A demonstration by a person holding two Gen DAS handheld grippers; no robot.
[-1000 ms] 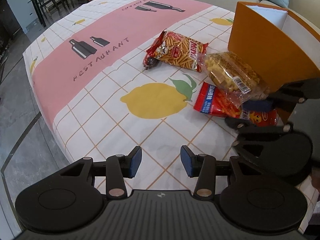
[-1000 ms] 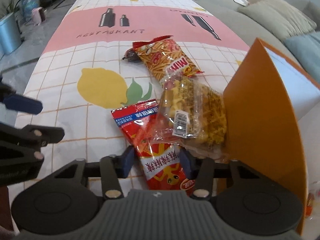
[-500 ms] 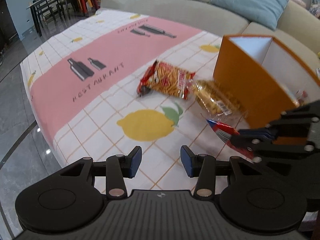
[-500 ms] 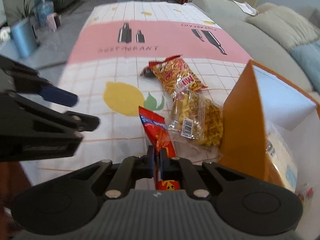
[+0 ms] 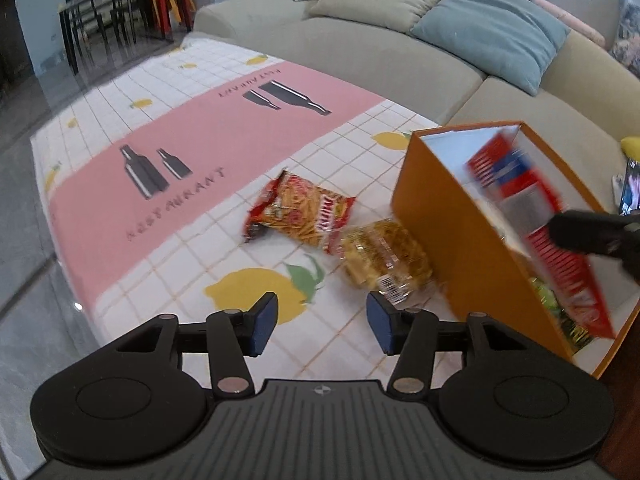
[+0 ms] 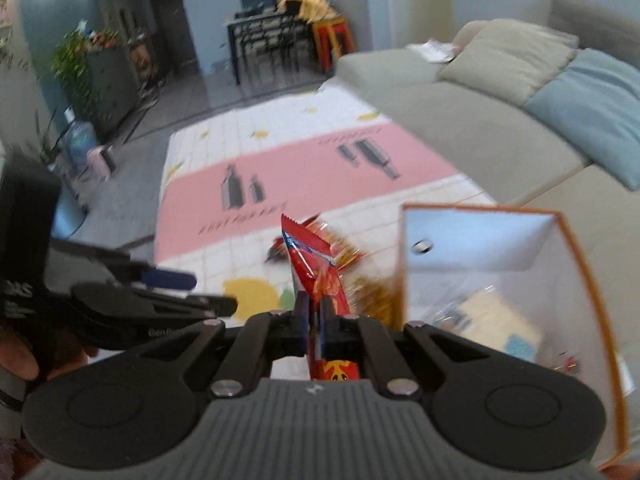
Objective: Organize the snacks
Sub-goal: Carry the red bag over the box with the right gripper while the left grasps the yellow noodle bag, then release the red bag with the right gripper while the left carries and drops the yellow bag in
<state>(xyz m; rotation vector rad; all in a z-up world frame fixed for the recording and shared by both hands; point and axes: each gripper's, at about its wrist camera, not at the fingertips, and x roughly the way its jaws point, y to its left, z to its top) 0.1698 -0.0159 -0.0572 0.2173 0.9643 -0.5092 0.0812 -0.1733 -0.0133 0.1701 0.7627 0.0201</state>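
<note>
My right gripper point(image 6: 315, 312) is shut on a red snack packet point(image 6: 310, 258) and holds it upright in the air, beside the open orange box point(image 6: 568, 236). In the left wrist view the packet point(image 5: 532, 216) hangs blurred over the box point(image 5: 452, 236), with the right gripper point(image 5: 592, 232) at the right edge. My left gripper point(image 5: 322, 322) is open and empty above the tablecloth. A red packet of stick snacks point(image 5: 304, 212) and a clear bag of yellow snacks point(image 5: 384, 258) lie on the table left of the box.
The box holds a pale packet point(image 6: 500, 324) and other snacks. The table has a pink and white lemon-print cloth point(image 5: 208, 148). A grey sofa point(image 5: 360, 48) with cushions stands behind it. The table's near-left edge point(image 5: 76, 292) drops to the floor.
My right gripper has lifted the red packet off the table and carried it up to the box opening. My left gripper has risen and pulled back, still open.
</note>
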